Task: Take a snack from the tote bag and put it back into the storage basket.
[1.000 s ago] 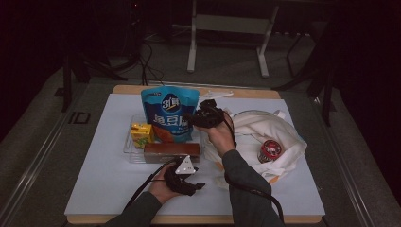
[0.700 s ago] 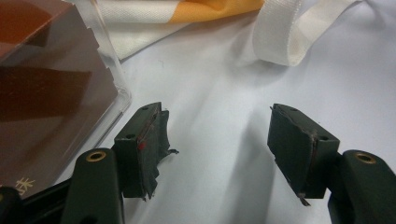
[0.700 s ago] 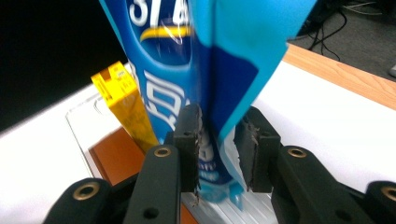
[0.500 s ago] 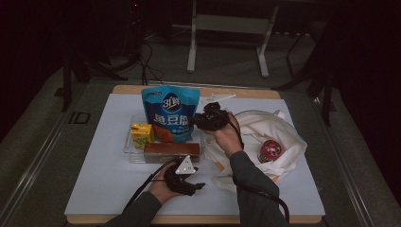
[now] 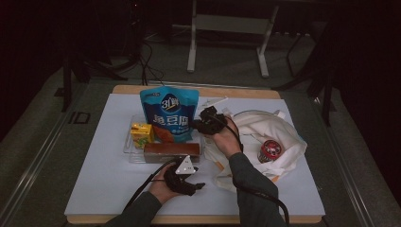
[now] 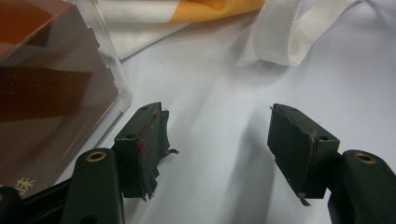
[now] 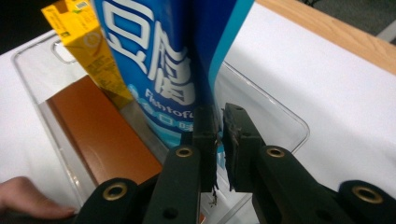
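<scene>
Black jaws of the right gripper [image 7: 218,126] have just been closing and now stand narrow, pinching the right edge of the blue pouch [image 7: 163,60]; the thin side seam sits between the pads. Pouch stands upright in the far part of the clear plastic tray [image 7: 275,116], leaning on a yellow carton [image 7: 86,44], with a brown box [image 7: 105,135] lying along the tray's near side. Edge grip probably chosen because the pouch face is too broad for the jaws, and it keeps the bag vertical for lifting or steadying. In the high view the right gripper [image 5: 208,120] reaches in from the right of the pouch [image 5: 169,113], tray [image 5: 128,146] mid-desk on the white desk [image 5: 94,189]. Left gripper [image 6: 217,140] wide, nothing between the jaws, resting low on the desk just right of the tray's near corner, likely parked. White cloth bag [image 5: 279,130] lies right of the tray, a red-lidded can [image 5: 270,149] on it.
</scene>
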The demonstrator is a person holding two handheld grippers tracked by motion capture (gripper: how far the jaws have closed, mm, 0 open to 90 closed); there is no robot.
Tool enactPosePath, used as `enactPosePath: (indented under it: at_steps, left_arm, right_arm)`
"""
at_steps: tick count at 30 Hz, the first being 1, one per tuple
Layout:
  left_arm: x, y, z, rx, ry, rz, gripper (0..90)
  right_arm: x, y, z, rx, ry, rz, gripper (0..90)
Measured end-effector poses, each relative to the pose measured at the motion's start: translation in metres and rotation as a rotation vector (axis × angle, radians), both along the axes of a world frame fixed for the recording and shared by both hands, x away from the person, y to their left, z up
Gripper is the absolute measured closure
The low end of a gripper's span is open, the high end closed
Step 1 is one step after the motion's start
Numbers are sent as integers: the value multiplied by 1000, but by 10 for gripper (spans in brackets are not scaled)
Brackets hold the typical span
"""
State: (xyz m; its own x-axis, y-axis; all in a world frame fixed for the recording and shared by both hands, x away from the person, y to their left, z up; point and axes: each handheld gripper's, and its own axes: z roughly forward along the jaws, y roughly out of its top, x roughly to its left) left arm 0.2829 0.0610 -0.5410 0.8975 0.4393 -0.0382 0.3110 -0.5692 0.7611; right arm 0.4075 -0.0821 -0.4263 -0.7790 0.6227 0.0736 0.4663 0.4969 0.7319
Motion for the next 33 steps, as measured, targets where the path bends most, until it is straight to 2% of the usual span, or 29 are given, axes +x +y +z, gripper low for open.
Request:
enactPosePath:
  at_steps: [3, 11, 18, 23, 27, 33]
  left_arm:
    - [0, 0, 0, 0, -1, 0, 366]
    - [0, 0, 0, 0, -2, -2, 365]
    - [0, 0, 0, 1, -1, -2, 366]
    - [0, 0, 0, 3, -1, -2, 366]
    - [0, 0, 0, 2, -1, -1, 366]
    - [0, 0, 0, 0, 1, -2, 366]
  right_arm:
    - [3, 4, -3, -7, 18, -20, 878]
    - [6, 16, -3, -37, 0, -57, 900]
    - [10, 31, -5, -25, 5, -74, 900]
    - [5, 38, -6, -12, 10, -58, 900]
    - [6, 38, -5, -25, -3, -78, 900]
    - [10, 37, -7, 2, 1, -101, 900]
